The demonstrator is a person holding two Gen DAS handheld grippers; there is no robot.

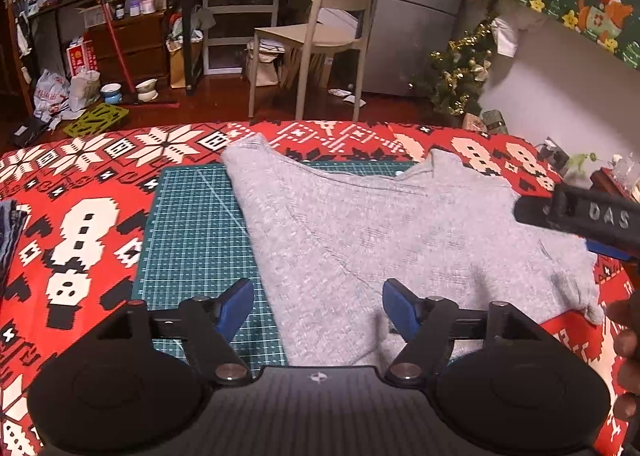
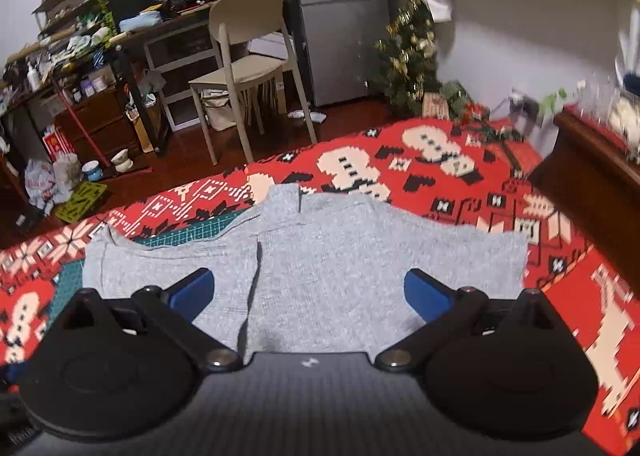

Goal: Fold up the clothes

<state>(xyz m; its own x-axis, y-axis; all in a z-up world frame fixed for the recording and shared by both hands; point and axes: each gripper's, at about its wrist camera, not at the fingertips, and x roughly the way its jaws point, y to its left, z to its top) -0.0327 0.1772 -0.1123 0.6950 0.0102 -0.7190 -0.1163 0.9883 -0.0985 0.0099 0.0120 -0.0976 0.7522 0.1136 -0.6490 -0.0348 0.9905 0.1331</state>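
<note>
- The grey garment (image 1: 400, 240) lies spread on the surface, partly on the green cutting mat (image 1: 192, 232) and partly on the red patterned cloth (image 1: 80, 215) beside the mat. It is already doubled over once: in the right wrist view one layer ends in a long edge that runs down the middle of the garment.
- The left tongs (image 1: 318, 310) are open wide and hold nothing. One blue finger (image 1: 236, 308) is above the mat, the other above the near edge of the garment; whether it touches the fabric I cannot tell.
- The right tongs (image 2: 308, 292) are open very wide and also empty (the fabric only passes under them).
- The garment looks like a soft knit, light and limp. I judge that it will sag and bend wherever it is lifted, and that it will not slide much on the cloth.
- It is not fragile, so a firm pinch should do no harm. A pinch that is too shallow may catch only the upper layer.
- A good place to take hold, in my opinion, is the near hem: one corner toward the mat for the left tongs, the other corner away from the mat for the right tongs, with both layers between the fingers.
- If only one corner is lifted, the fabric will probably twist (both sides should rise together).
</note>
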